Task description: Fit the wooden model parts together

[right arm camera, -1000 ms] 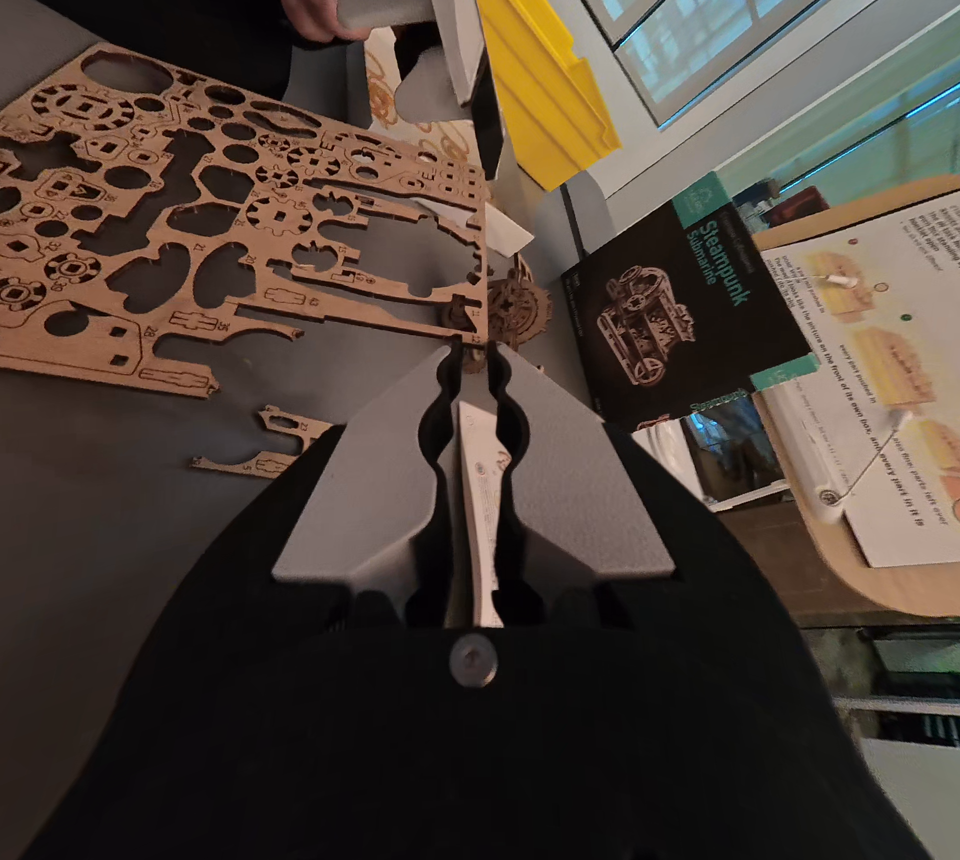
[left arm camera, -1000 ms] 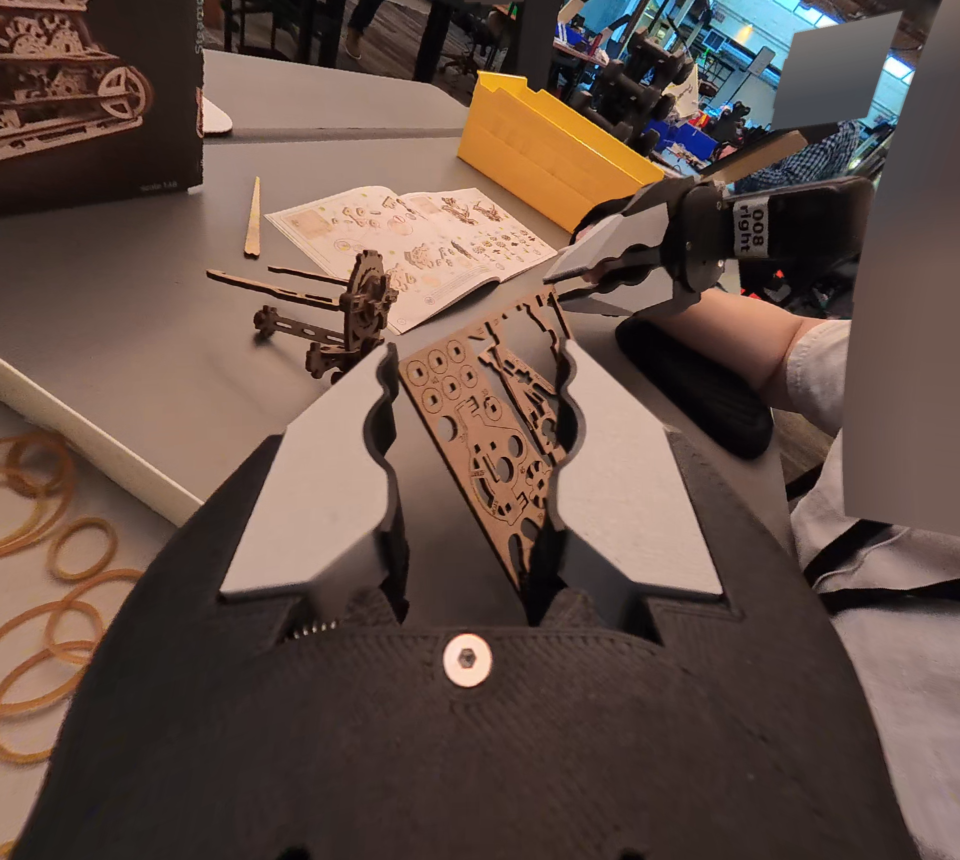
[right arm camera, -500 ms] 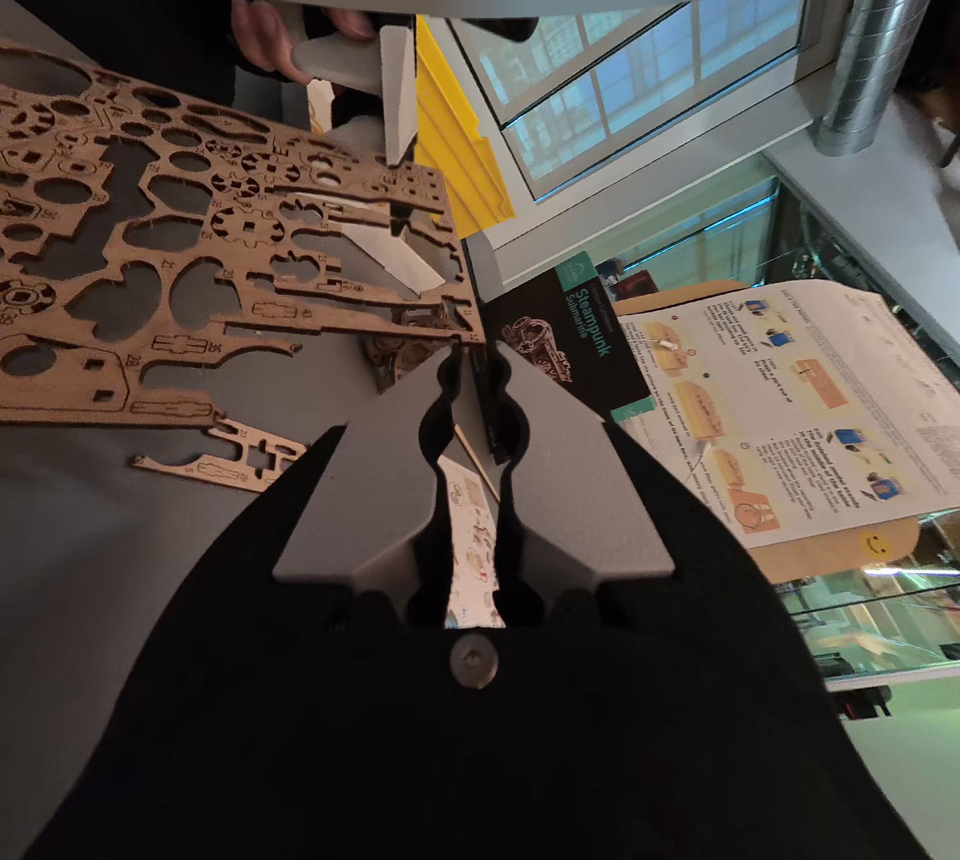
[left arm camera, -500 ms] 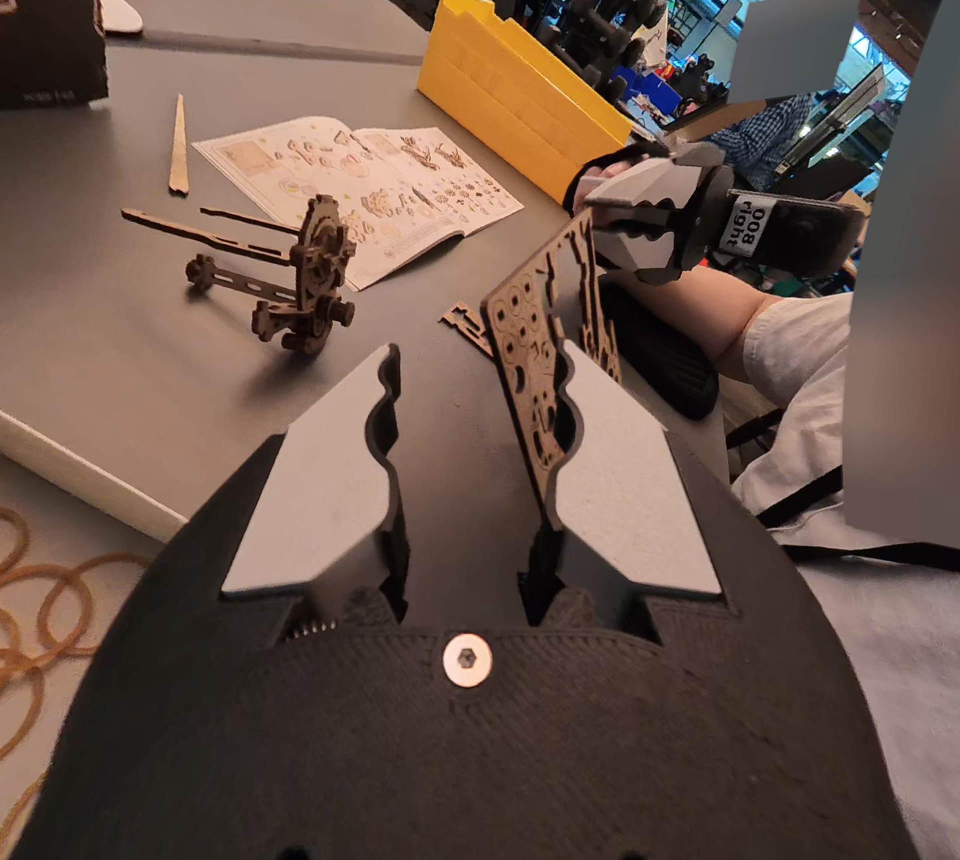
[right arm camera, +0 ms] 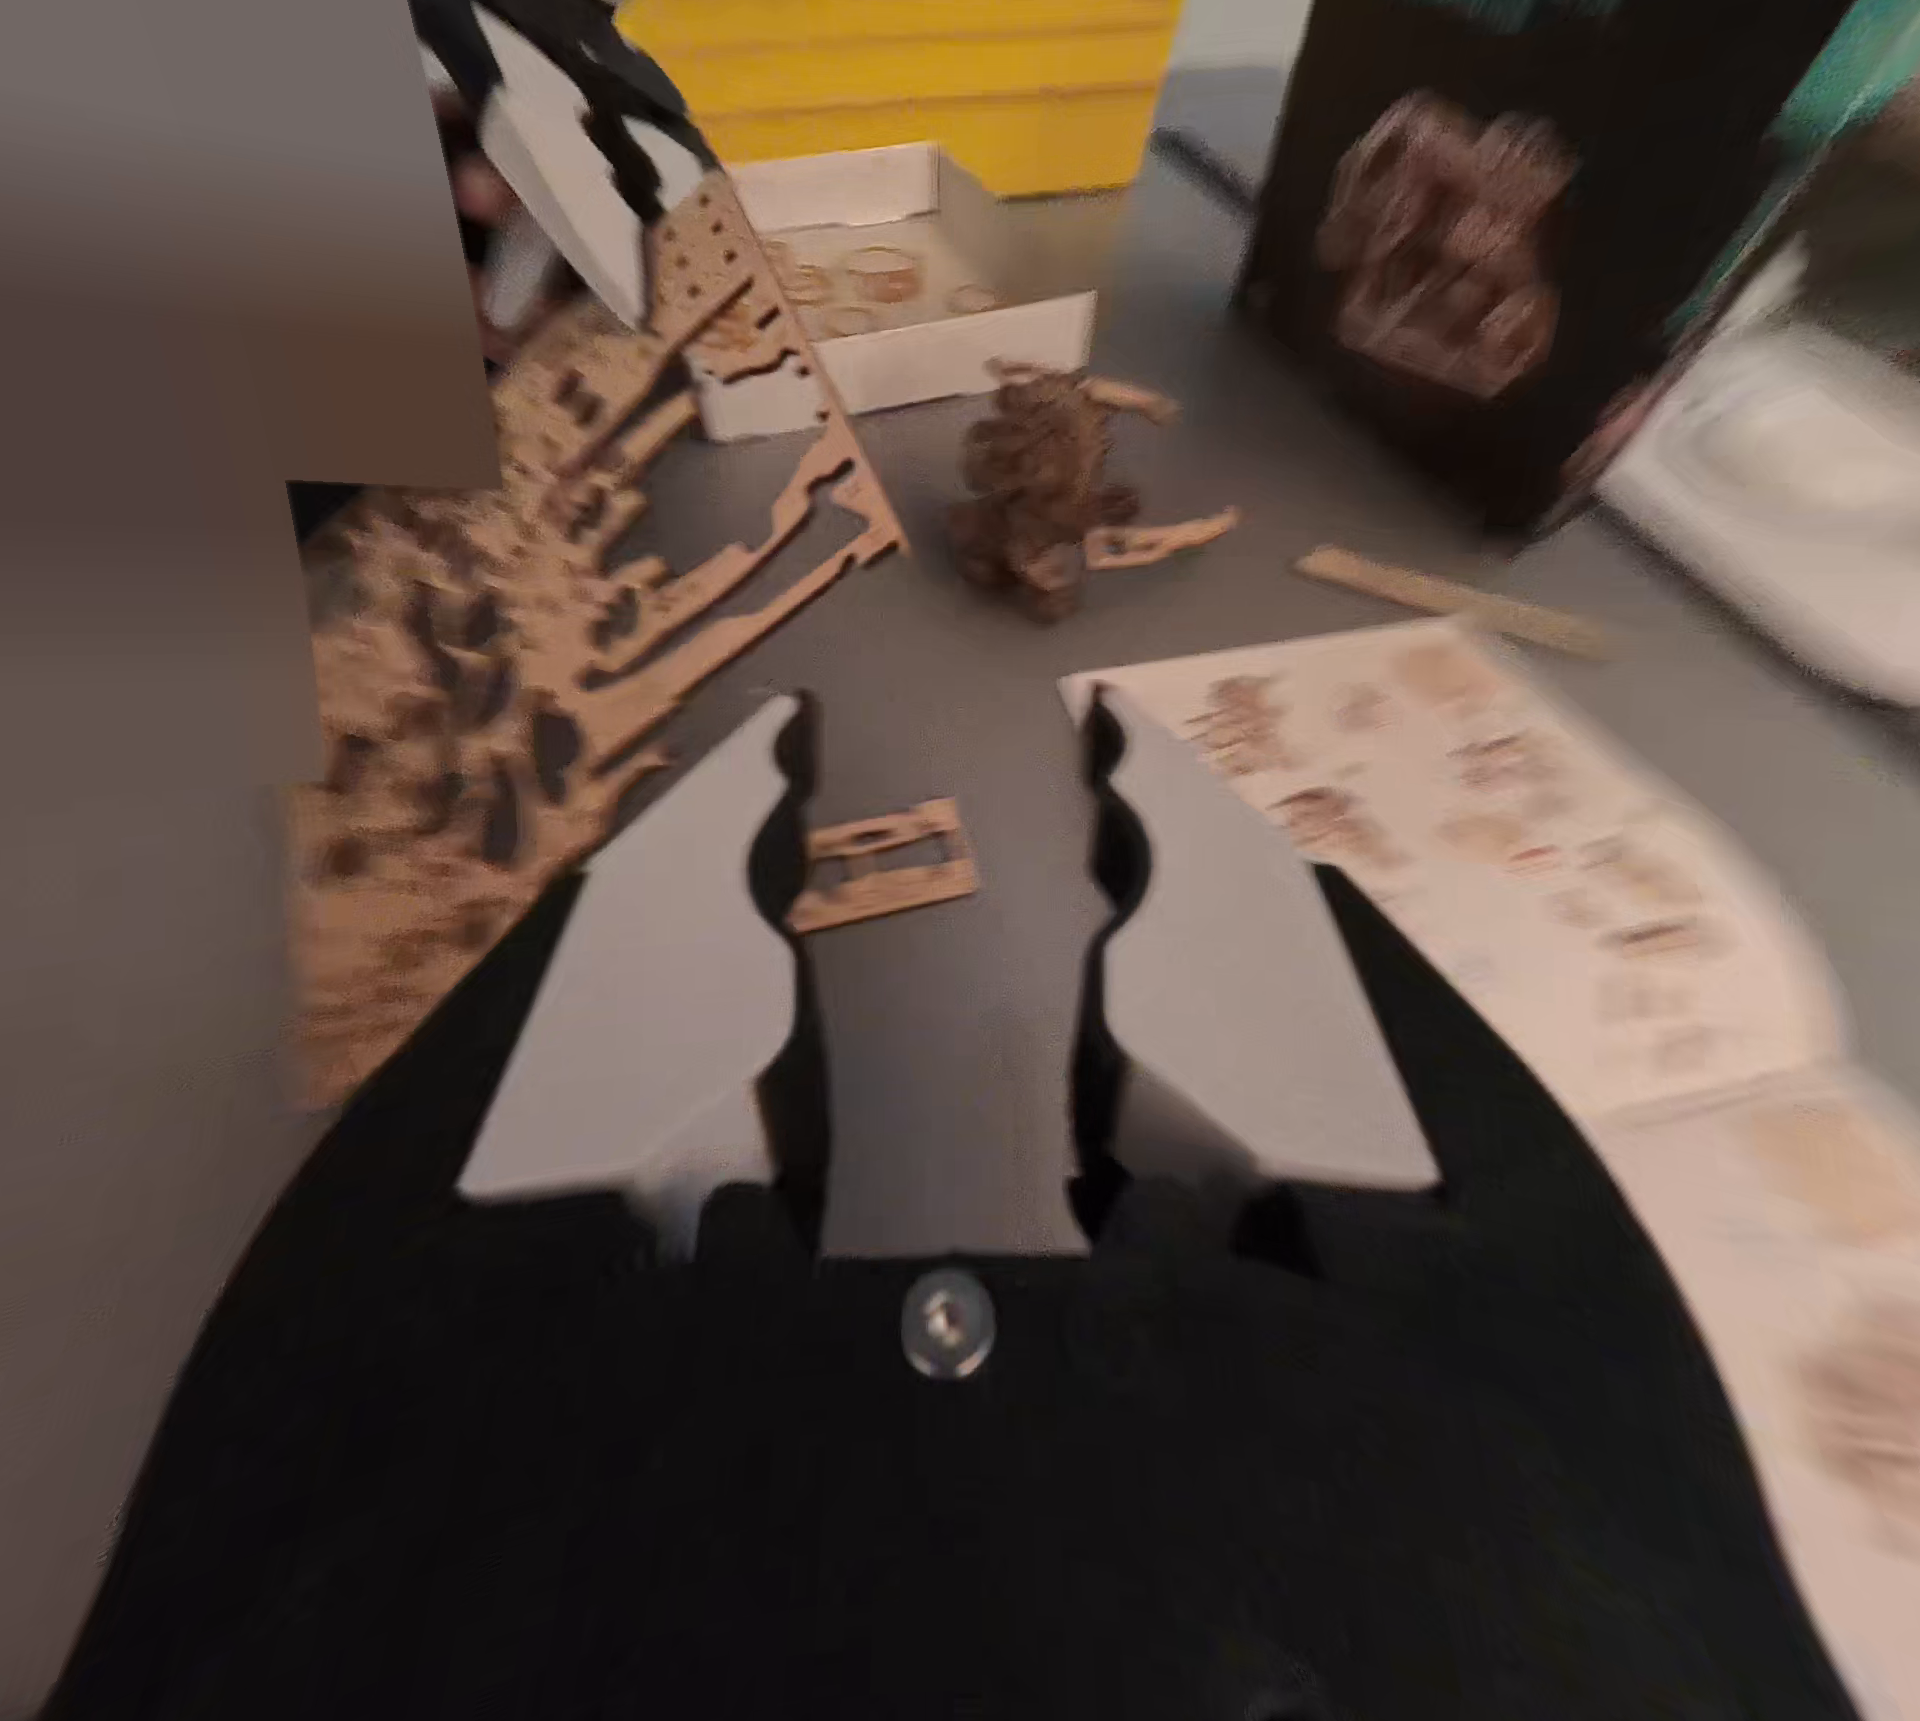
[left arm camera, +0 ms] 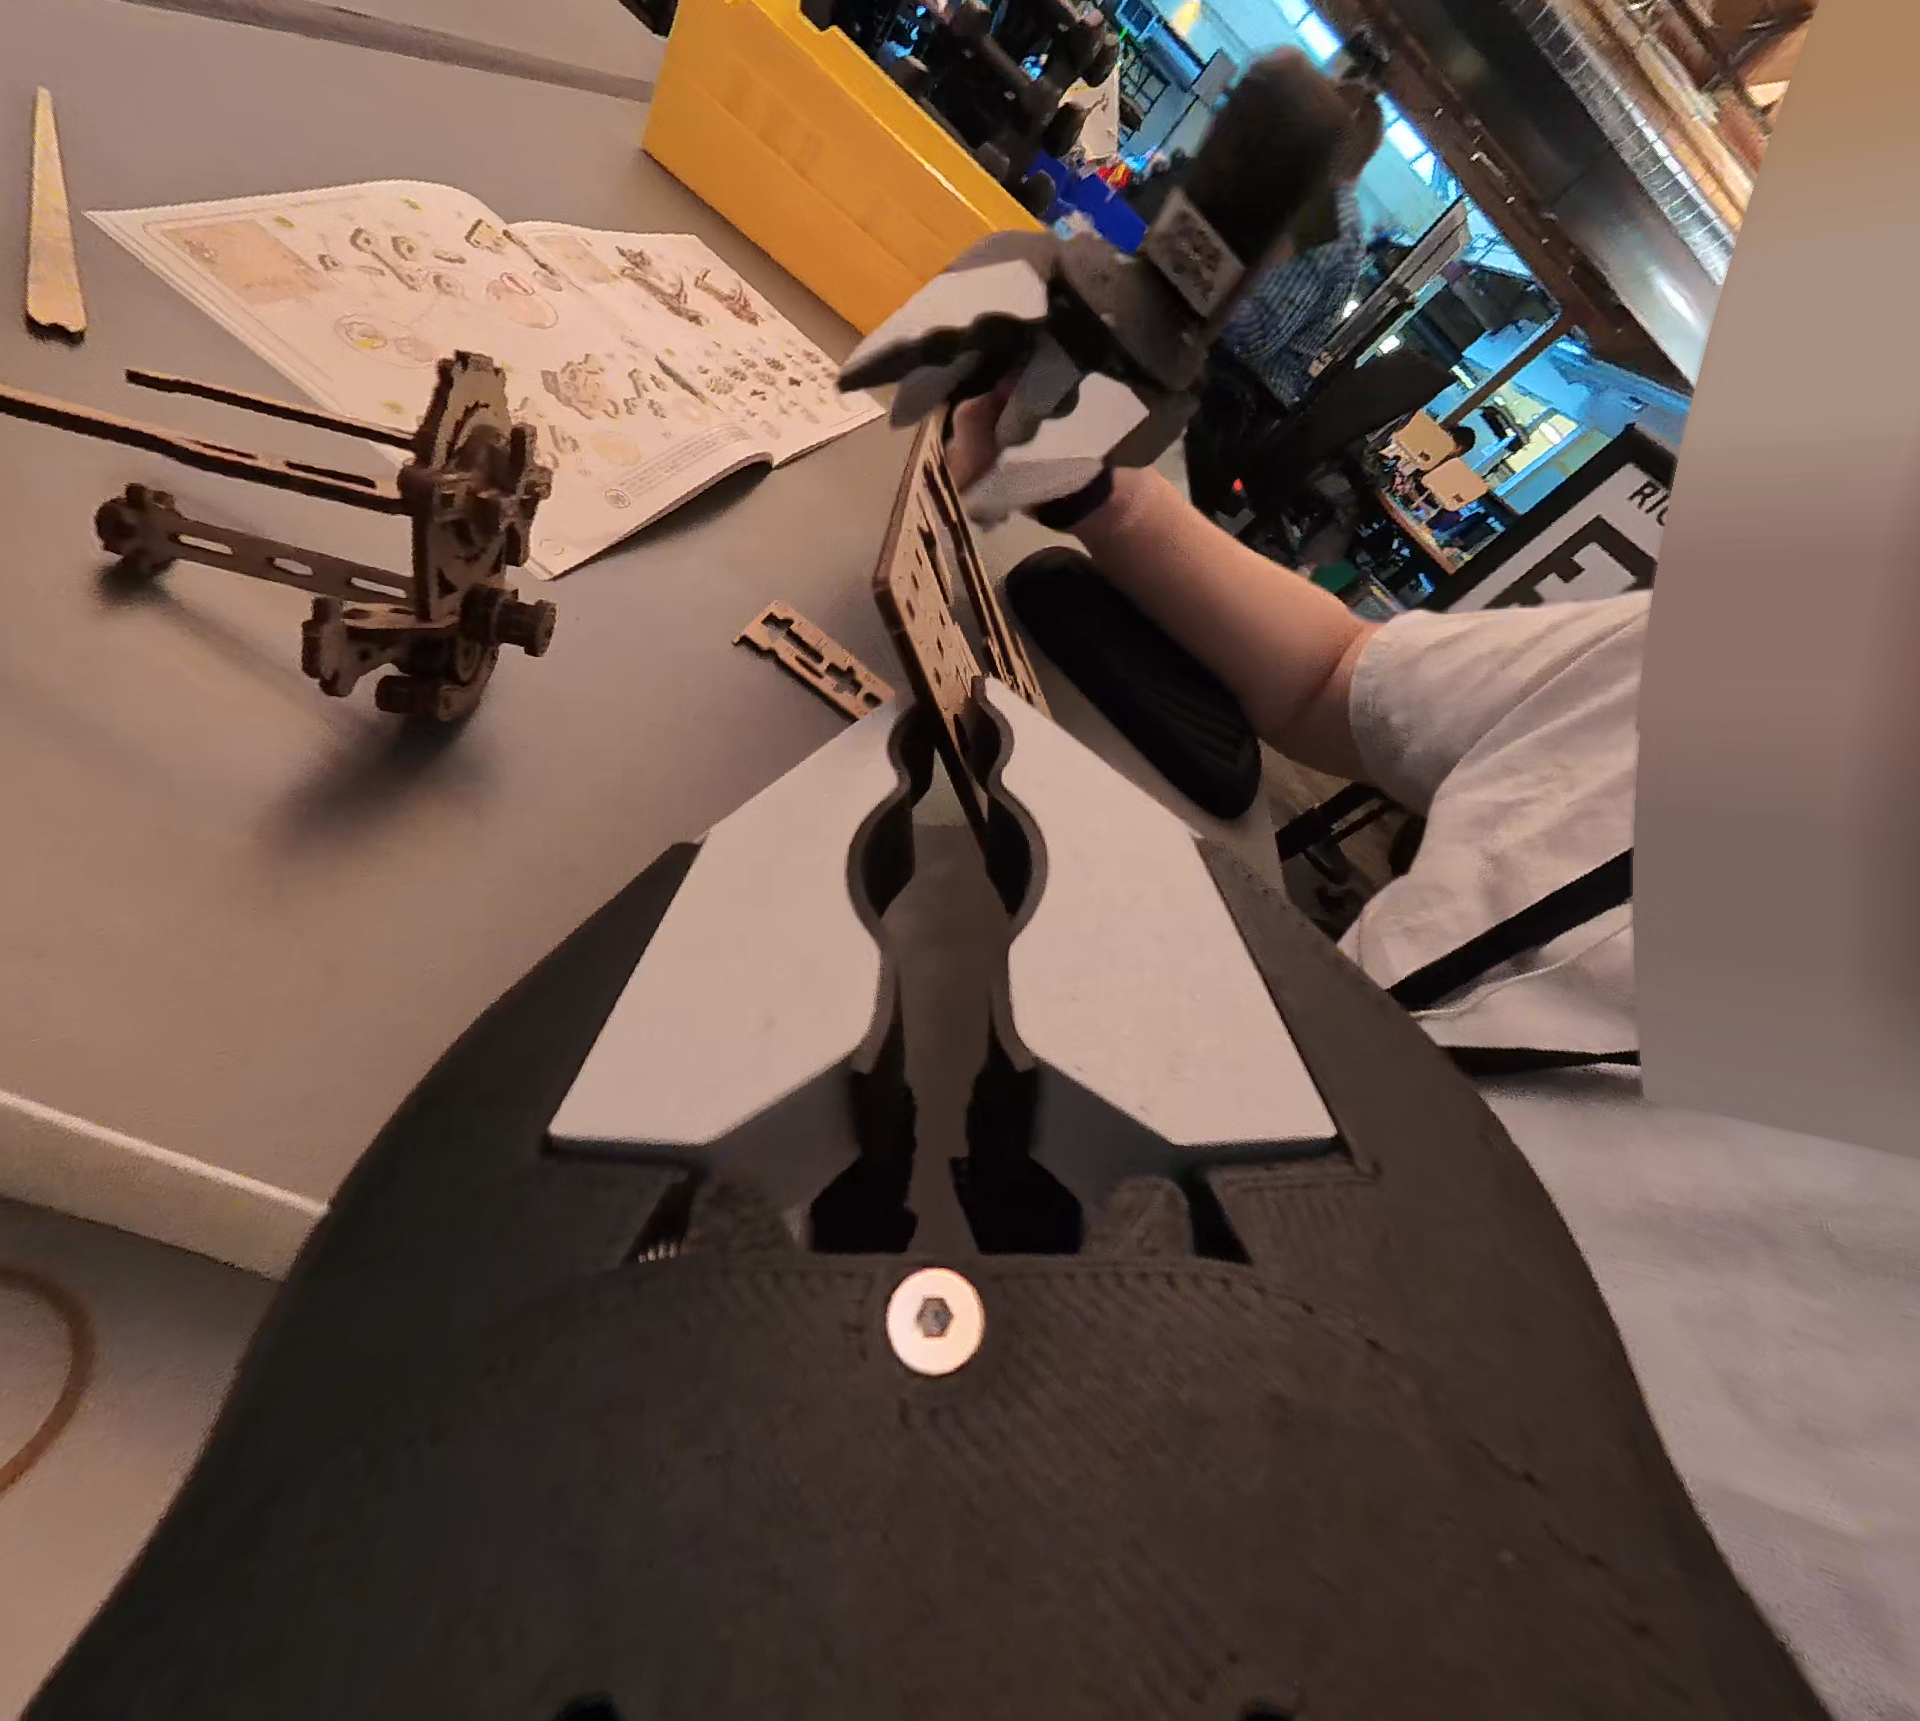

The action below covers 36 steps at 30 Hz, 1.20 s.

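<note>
1. On the grey tabletop [left arm camera: 239,840], the partly built wooden model [left arm camera: 436,549] is standing on its own, long struts pointing left, well apart from both hand-held grippers.
2. Left hand-held gripper [left arm camera: 951,726] is clamping the laser-cut wooden parts sheet [left arm camera: 935,559] near its fingertips; the sheet is standing nearly on edge, rising away from the jaws.
3. Right hand-held gripper [right arm camera: 940,705] is showing its jaws spread wide, nothing between them, hovering over the tabletop; in the left wrist view it [left arm camera: 997,383] is sitting at the far top edge of the sheet, but contact is too blurred to tell.
4. A small loose wooden part [right arm camera: 888,861] is lying flat on the tabletop, showing in the gap between the right fingers [right arm camera: 665,965]; the same part [left arm camera: 816,658] is lying just beside the left fingertips.
5. Open instruction booklet [left arm camera: 478,341] is lying flat beyond the model; right view is showing it [right arm camera: 1455,840] just right of the right hand-held gripper.
6. Yellow bin [left arm camera: 821,154] is sitting at the far tabletop edge behind the booklet.
7. A flat wooden stick [left arm camera: 47,217] is lying far left.
8. The black model box [right arm camera: 1507,165] is standing upright at right of the right view, and a white tray [right arm camera: 935,352] with rubber bands is sitting in front of the bin.
9. Right wrist view is heavily motion-blurred.
</note>
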Motion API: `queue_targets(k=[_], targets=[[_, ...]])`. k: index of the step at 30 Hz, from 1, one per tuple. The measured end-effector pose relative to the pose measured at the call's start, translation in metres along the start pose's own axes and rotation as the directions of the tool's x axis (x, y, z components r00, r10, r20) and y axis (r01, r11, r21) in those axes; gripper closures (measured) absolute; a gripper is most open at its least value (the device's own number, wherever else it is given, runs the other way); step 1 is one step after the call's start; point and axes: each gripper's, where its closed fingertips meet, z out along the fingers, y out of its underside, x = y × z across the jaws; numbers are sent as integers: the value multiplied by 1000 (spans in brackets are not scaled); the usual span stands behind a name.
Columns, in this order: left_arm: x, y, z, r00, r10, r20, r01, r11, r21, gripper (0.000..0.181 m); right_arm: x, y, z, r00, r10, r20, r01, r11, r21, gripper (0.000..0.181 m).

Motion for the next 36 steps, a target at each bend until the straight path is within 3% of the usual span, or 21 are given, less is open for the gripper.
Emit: queue_targets(k=[1,3,5,7,11,16,21,26,29,36], targets=[[2,-1,0,1000,3,-16,-3,1000,11,178,-14,0,-2,984,141,113,-141,990,-10,111],[8,-3,0,999,23,-34,-22,999,30,178,-36,-4,-2,898,359,253,-367,930,-17,110],[16,-4,1,997,53,-60,-51,998,34,179,-52,3,4,852,442,282,-437,896,-85,114],[19,-4,3,995,86,-57,-84,996,38,179,-65,2,8,836,455,306,-438,890,-124,123],[19,-3,7,993,109,-51,-108,994,32,178,-74,-1,12,798,486,356,-460,873,-161,177],[13,-1,7,998,60,-29,-59,998,10,152,-69,3,9,713,591,377,-574,801,-169,180],[3,21,12,996,81,44,-75,988,-132,156,-59,9,2,707,596,380,-591,794,-145,180],[4,37,21,999,32,38,-24,979,-203,158,-55,11,-4,692,596,408,-602,788,-131,180],[9,42,26,1000,26,14,-22,975,-222,169,-60,10,-2,705,573,419,-580,805,-125,180],[10,34,27,997,60,38,-52,984,-172,173,-57,4,-3,711,564,420,-592,802,-77,180]])
